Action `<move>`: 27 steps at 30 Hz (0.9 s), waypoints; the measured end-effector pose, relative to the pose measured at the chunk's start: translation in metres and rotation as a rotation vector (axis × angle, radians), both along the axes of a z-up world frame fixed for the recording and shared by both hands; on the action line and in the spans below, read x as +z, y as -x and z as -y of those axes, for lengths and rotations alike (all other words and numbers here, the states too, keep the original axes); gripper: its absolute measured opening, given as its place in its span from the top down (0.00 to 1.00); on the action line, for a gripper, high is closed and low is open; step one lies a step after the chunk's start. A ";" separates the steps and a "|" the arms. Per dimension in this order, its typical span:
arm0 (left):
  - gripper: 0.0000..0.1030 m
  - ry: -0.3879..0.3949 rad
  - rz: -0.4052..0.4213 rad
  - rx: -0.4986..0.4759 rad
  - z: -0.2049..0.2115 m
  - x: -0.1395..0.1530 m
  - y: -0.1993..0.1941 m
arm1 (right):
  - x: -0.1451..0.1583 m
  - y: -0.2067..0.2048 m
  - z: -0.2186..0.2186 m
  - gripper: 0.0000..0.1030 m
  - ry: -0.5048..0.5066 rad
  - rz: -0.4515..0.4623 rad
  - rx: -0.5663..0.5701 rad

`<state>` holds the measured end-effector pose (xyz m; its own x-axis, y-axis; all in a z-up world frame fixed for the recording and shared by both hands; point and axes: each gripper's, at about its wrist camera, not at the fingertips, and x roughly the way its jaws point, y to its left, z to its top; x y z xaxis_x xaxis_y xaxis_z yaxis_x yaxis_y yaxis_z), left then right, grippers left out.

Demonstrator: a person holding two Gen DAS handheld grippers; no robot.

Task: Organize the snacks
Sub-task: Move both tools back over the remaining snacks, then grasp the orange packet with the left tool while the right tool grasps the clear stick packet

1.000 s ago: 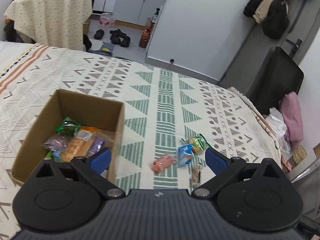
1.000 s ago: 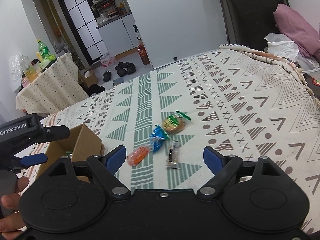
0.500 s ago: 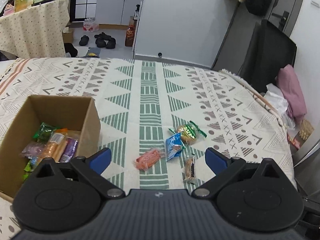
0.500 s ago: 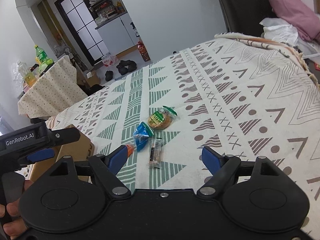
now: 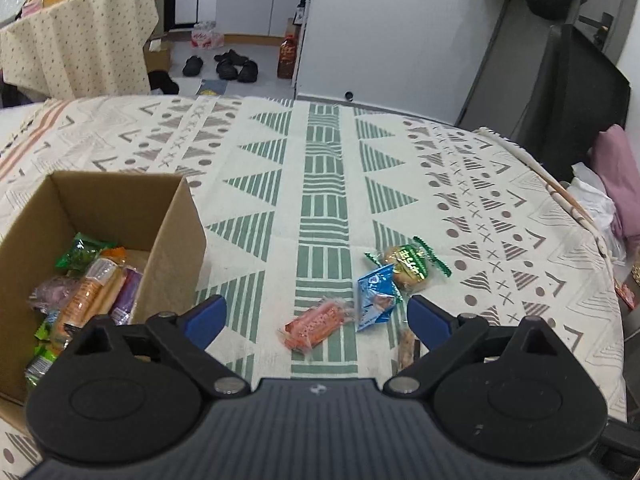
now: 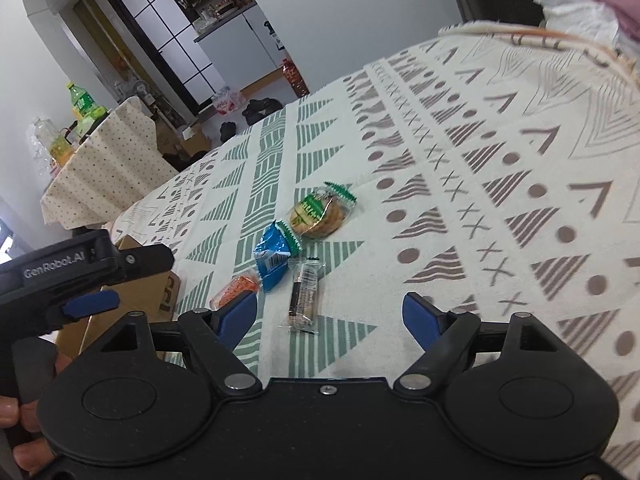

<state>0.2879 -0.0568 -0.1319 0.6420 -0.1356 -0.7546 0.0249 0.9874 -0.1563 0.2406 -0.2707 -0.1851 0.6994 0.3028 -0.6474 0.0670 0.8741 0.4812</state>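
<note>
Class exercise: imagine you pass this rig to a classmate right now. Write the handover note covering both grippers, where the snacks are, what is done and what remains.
Left gripper: open, empty, above the cloth between box and loose snacks.
Right gripper: open, empty, nearest the clear-wrapped bar.
Cardboard box: already holds several packets.
Left on the patterned cloth: orange packet, blue packet, green-wrapped cake and the bar.
Remaining: move those four into the box.

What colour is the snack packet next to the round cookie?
Blue packet, touching the cookie; clearest in the right wrist view.
</note>
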 end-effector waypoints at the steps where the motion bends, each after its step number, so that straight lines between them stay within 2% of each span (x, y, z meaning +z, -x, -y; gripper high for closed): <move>1: 0.06 -0.004 -0.003 0.004 0.000 -0.002 -0.003 | -0.003 -0.003 0.000 0.25 -0.013 -0.003 0.008; 10: 0.23 -0.032 -0.069 0.017 0.005 -0.028 -0.023 | -0.021 -0.028 -0.008 0.29 -0.040 -0.016 0.050; 12: 0.33 -0.030 -0.092 0.029 0.003 -0.035 -0.028 | -0.024 -0.033 -0.011 0.29 -0.040 -0.010 0.064; 14: 0.37 -0.028 -0.114 0.033 0.002 -0.041 -0.033 | -0.026 -0.038 -0.015 0.30 -0.038 -0.004 0.082; 23: 0.39 -0.057 -0.139 0.023 0.008 -0.061 -0.047 | -0.035 -0.048 -0.025 0.36 0.000 -0.003 0.118; 27: 0.39 -0.074 -0.160 0.015 0.012 -0.073 -0.048 | -0.039 -0.048 -0.028 0.44 0.026 0.003 0.116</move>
<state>0.3356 -0.0688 -0.2053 0.5148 -0.0673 -0.8547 -0.0090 0.9964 -0.0839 0.2885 -0.2431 -0.2238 0.6623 0.3650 -0.6543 -0.0367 0.8881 0.4583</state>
